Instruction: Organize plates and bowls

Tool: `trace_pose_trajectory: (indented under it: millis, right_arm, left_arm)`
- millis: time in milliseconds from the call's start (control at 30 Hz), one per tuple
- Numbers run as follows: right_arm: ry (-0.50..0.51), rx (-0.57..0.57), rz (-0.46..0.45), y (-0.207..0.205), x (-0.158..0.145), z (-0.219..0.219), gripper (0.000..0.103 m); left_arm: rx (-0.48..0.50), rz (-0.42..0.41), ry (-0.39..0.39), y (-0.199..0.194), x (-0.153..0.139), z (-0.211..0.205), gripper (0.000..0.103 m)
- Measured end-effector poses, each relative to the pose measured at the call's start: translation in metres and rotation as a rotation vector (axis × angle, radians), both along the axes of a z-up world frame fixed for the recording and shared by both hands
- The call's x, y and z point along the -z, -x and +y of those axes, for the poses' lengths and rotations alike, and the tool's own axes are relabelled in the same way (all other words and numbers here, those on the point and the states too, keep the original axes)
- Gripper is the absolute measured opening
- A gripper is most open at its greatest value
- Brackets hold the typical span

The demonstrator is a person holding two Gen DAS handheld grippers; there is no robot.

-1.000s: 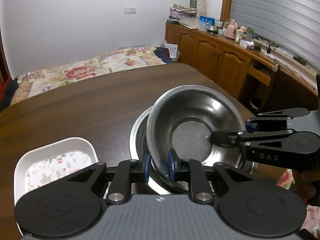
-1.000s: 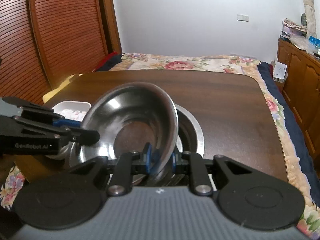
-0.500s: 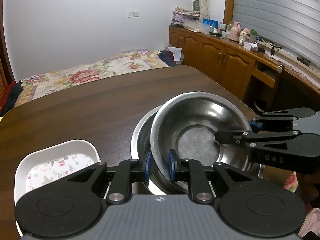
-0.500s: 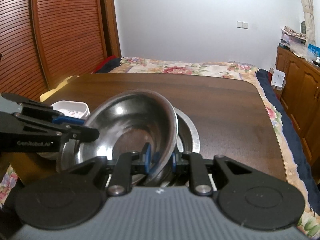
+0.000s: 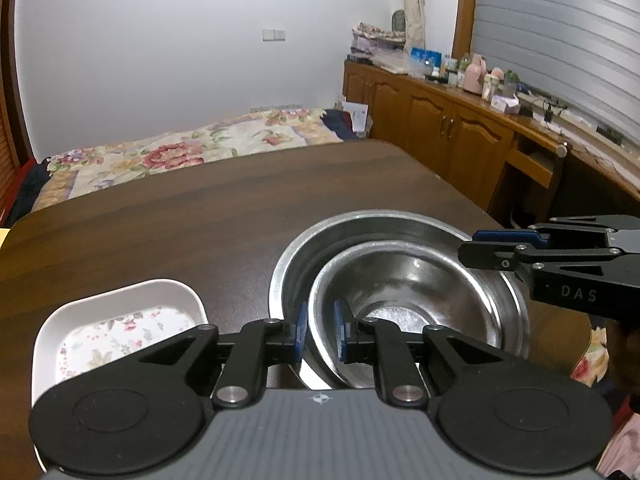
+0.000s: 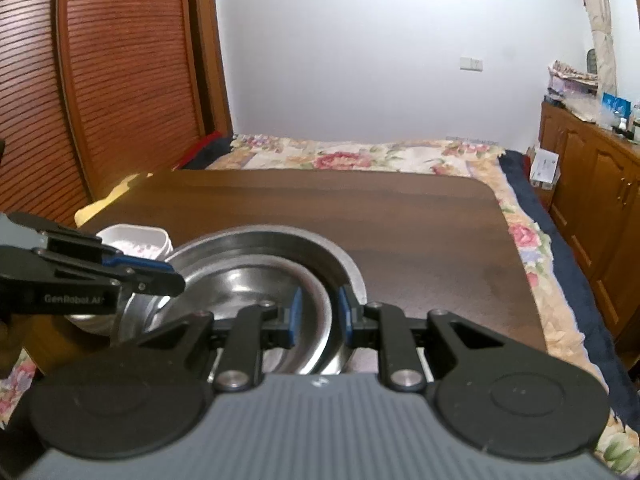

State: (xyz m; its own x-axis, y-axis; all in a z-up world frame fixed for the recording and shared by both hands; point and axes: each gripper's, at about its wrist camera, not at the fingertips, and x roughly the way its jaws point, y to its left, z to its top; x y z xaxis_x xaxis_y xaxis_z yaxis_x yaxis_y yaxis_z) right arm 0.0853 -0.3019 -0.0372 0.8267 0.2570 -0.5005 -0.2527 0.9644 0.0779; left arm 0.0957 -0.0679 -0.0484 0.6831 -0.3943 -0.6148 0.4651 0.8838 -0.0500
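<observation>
Dark wooden table [image 5: 200, 216], small steel bowl [image 5: 416, 284] nested in large steel bowl [image 5: 320, 240], its rim straddled by left claw [image 5: 320, 334] and right claw [image 6: 320, 312], both slightly parted.

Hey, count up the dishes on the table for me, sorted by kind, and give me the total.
Steel bowls: 2, a smaller steel bowl sitting inside a larger steel bowl
White floral dishes: 1, the white floral dish beside them
Total: 3
</observation>
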Motion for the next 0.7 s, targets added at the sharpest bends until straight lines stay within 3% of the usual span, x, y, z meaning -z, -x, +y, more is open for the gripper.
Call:
trace_pose_trajectory:
  millis: [100,167,200,267,333,400,467,600,700]
  right_arm:
    - [-0.022,0.014,-0.022,0.004,-0.004,-0.004,0.023]
    - [-0.030,0.024,-0.036,0.005,-0.005,-0.005,0.028]
    - [-0.031,0.030,-0.046,0.006,-0.005,-0.006,0.031]
    - [-0.032,0.043,-0.064,0.009,-0.003,-0.007,0.042]
    - [-0.034,0.054,-0.077,0.009,0.001,-0.007,0.042]
    - [-0.040,0.060,-0.078,0.008,0.005,-0.008,0.045]
    - [-0.050,0.066,-0.082,0.007,0.010,-0.009,0.055]
    - [-0.047,0.081,-0.095,0.002,0.017,-0.011,0.055]
    - [-0.055,0.094,-0.096,0.001,0.022,-0.011,0.055]
  left_arm:
    - [-0.012,-0.033,0.018,0.005,-0.005,0.003,0.022]
    - [-0.029,-0.067,0.030,0.009,-0.009,0.005,0.039]
    - [-0.039,-0.087,0.039,0.011,-0.011,0.006,0.052]
    - [-0.062,-0.127,0.059,0.014,-0.013,0.009,0.062]
    - [-0.090,-0.151,0.070,0.016,-0.012,0.011,0.075]
    - [-0.094,-0.169,0.081,0.018,-0.009,0.011,0.079]
    - [-0.092,-0.176,0.079,0.020,-0.004,0.009,0.080]
    - [-0.097,-0.180,0.087,0.021,0.007,0.004,0.079]
    - [-0.096,-0.163,0.094,0.020,0.012,0.005,0.071]
